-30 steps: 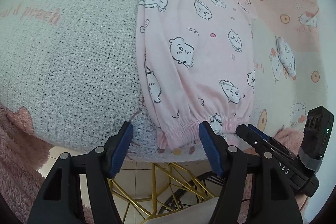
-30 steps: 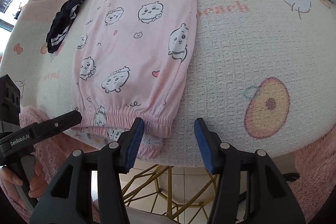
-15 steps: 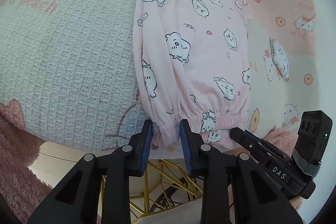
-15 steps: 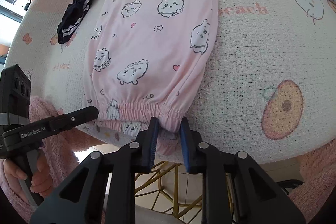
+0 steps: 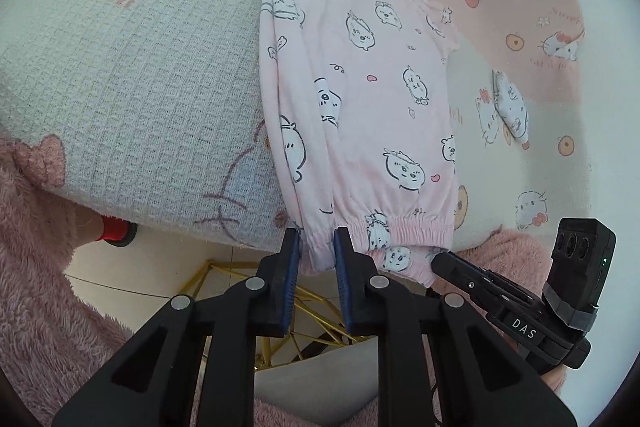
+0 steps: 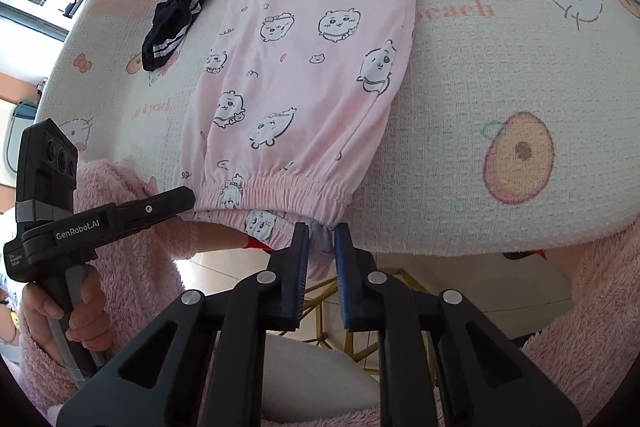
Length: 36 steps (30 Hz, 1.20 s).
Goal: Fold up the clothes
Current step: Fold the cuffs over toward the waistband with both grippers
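Pink printed trousers (image 5: 360,99) lie flat on the desk (image 5: 132,99), elastic cuffs hanging over its near edge; left tongs (image 5: 316,247) have just been closing and now pinch 1 cuff corner; right tongs (image 6: 322,243) have likewise just been closing and pinch the other corner. Judgement: lift both corners evenly, carry toward the waistband, keep the edges aligned. Grip depth is hard to read; the waistband is distorted; a dark garment (image 6: 176,23) lies beside it.
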Available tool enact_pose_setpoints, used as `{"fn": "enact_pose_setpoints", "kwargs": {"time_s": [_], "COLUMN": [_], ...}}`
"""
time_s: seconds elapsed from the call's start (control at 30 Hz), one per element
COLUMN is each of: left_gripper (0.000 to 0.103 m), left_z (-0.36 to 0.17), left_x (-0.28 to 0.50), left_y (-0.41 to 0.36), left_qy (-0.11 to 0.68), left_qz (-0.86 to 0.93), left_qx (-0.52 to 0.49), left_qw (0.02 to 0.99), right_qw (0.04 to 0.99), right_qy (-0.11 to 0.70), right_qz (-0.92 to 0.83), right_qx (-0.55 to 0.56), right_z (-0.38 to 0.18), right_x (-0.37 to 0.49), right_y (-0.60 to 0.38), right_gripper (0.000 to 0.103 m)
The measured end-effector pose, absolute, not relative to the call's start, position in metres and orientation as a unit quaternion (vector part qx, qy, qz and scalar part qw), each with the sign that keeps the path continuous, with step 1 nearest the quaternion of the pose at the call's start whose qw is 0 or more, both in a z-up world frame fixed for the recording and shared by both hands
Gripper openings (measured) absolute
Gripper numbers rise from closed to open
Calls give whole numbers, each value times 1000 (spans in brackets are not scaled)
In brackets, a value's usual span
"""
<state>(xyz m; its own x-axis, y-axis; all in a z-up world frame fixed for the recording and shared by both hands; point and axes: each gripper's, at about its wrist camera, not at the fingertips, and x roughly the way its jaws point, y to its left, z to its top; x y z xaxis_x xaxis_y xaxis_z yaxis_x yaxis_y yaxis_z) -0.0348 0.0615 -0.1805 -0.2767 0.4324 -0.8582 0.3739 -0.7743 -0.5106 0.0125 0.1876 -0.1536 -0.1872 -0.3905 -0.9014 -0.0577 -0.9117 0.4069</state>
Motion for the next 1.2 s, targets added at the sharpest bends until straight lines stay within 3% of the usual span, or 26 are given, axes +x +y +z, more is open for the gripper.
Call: {"fn": "enact_pose_setpoints", "kwargs": {"time_s": [0.37, 0.4, 0.47, 0.57, 0.73, 0.83, 0.87, 0.9, 1.2], "left_gripper": [18, 18, 18, 18, 18, 18, 18, 18, 18], "left_z": [-155, -157, -164, -180, -193, -193, -193, -190, -147], "left_x": [-63, -62, -56, -47, -42, -41, -40, -39, -80], "left_y": [52, 49, 45, 42, 39, 39, 39, 40, 32], "left_qy": [-313, -323, -333, -343, -352, -349, -349, -347, -361], "left_qz": [725, 720, 712, 699, 689, 690, 689, 691, 713], "left_qx": [-611, -611, -615, -626, -633, -633, -634, -633, -595], "left_qw": [56, 59, 58, 45, 38, 36, 35, 36, 82], "right_qw": [109, 93, 77, 93, 111, 135, 134, 132, 154], "right_qy": [-188, -178, -184, -252, -280, -259, -223, -184, -227], "right_qz": [-759, -760, -744, -699, -670, -673, -684, -695, -739], "right_qx": [613, 618, 638, 663, 679, 679, 682, 683, 615], "right_z": [-131, -134, -149, -179, -208, -213, -210, -205, -149], "right_x": [-21, -23, -21, -10, -1, -1, 0, 0, -27], "right_y": [199, 200, 206, 217, 213, 198, 192, 186, 198], "right_gripper": [11, 14, 37, 42, 48, 41, 19, 13, 11]}}
